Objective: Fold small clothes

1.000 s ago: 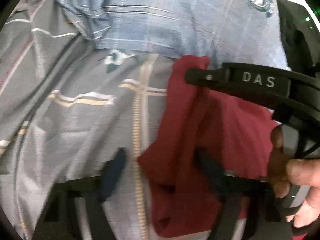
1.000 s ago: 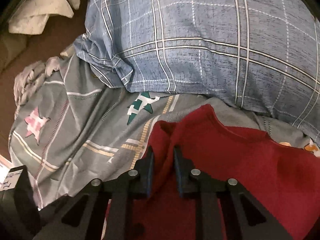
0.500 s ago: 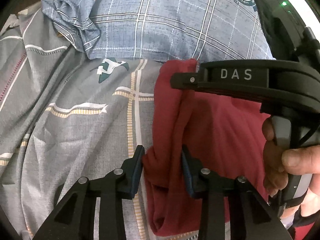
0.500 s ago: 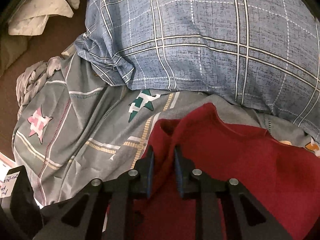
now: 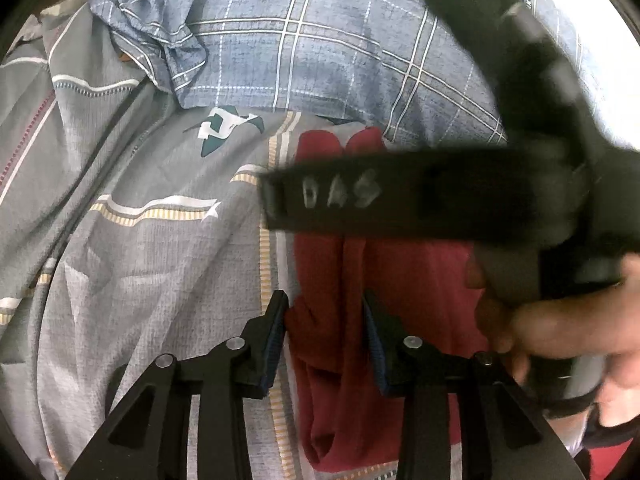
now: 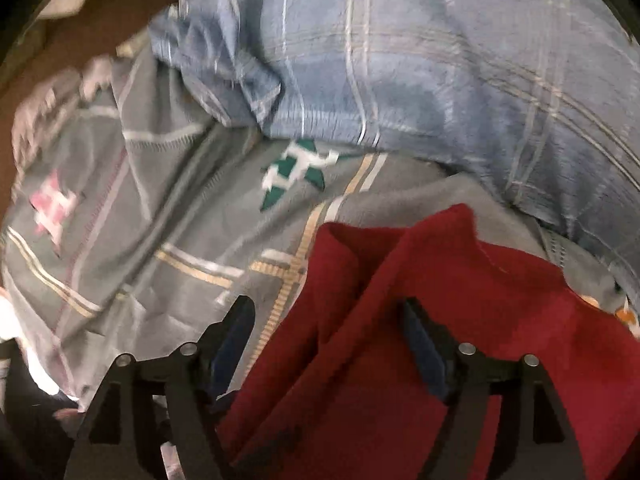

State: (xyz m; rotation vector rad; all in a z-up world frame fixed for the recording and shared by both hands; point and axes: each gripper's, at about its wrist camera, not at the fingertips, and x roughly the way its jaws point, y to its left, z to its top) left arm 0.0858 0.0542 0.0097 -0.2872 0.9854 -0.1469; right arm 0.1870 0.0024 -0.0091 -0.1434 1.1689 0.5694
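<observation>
On the grey bedsheet my left claw pinches the red garment's folded edge, anchoring it, while my right claw, jaws just opened wide, frees its end.

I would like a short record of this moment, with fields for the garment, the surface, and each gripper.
garment: red garment, bunched along its left edge
surface: grey patterned bedsheet, blue checked pillow behind
left gripper: jaws partly closed around a fold of the garment's edge; jaws just opened slightly
right gripper: jaws wide apart, just opened, pads off the cloth; garment lies between them
</observation>
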